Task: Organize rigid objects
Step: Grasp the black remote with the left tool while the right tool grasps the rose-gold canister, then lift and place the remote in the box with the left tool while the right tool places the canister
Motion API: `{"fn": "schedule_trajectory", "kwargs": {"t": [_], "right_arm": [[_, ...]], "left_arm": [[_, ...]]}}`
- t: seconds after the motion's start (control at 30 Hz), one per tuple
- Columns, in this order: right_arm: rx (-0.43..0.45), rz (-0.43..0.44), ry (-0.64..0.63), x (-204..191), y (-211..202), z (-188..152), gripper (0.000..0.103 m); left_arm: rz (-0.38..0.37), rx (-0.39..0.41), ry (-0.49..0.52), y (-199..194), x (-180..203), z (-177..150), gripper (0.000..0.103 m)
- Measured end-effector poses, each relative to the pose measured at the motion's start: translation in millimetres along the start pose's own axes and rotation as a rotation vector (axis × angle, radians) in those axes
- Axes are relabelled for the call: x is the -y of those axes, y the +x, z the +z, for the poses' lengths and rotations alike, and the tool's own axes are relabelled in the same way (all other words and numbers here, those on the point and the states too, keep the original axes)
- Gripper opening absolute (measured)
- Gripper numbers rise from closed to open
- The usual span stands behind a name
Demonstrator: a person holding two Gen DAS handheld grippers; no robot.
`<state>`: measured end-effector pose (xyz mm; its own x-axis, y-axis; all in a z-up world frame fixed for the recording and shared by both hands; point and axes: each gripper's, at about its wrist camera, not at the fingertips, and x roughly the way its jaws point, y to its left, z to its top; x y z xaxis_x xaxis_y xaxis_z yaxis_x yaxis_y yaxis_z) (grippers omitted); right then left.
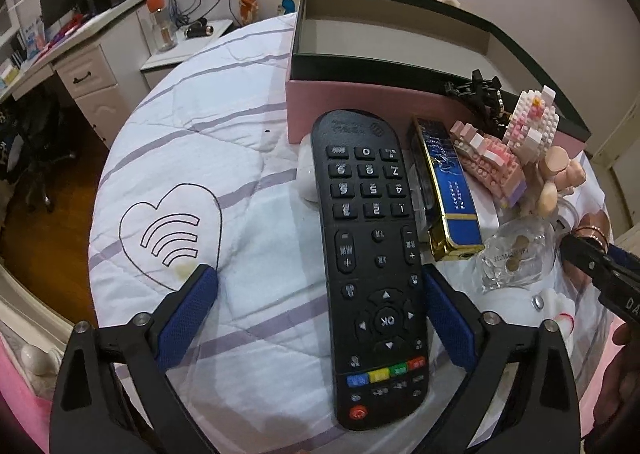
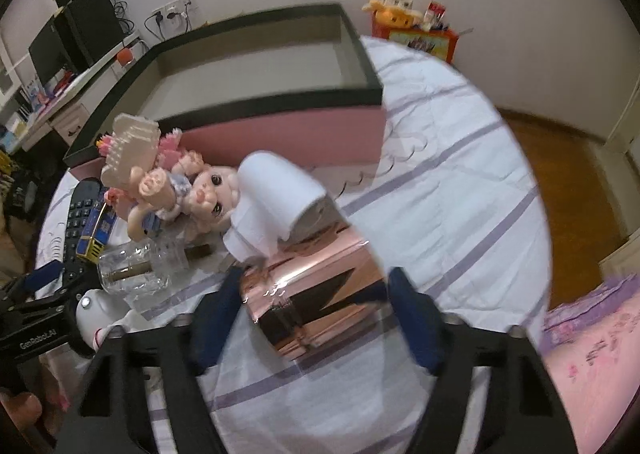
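Note:
A black remote control (image 1: 372,262) lies lengthwise on the white striped bedspread (image 1: 240,182). My left gripper (image 1: 318,278) stands open astride its lower half: the right pad is at the remote's edge, the left pad is well clear of it. My right gripper (image 2: 314,280) is shut on a mirror-bright rose-gold cylinder with a white cap (image 2: 312,274); both blue pads lie against its sides. Behind both stands an open pink box with a dark rim (image 1: 380,66) (image 2: 272,102), with nothing visible in it.
Right of the remote are a blue-and-gold case (image 1: 448,190), a pink brick model (image 1: 492,162), a doll (image 2: 200,190), a clear glass bottle (image 2: 136,270) and a white toy (image 1: 552,306). A white case (image 1: 306,178) is partly hidden under the remote. Wooden floor lies beyond the bed's edge.

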<state>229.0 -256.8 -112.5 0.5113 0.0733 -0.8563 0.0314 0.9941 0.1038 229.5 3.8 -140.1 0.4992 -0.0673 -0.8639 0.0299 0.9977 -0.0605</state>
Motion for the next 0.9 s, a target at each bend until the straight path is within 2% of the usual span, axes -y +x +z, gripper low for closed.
{"fn": "schedule_trajectory", "kwargs": {"t": [0.1, 0.23, 0.53, 0.9], "right_arm": [[0.012, 0.006, -0.007, 0, -2, -3, 0.069], [0.020, 0.028, 0.008, 2, -7, -8, 0.068], [0.034, 0.052, 0.023, 10, -20, -11, 0.068], [0.064, 0.082, 0.016, 8, -36, -9, 0.068]], "left_arm": [[0.005, 0.011, 0.005, -4, -1, -4, 0.088], [0.014, 0.037, 0.020, -11, 0, -8, 0.053], [-0.052, 0.049, -0.004, -20, -11, -9, 0.044], [-0.085, 0.101, -0.030, -49, -20, -11, 0.044]]}}
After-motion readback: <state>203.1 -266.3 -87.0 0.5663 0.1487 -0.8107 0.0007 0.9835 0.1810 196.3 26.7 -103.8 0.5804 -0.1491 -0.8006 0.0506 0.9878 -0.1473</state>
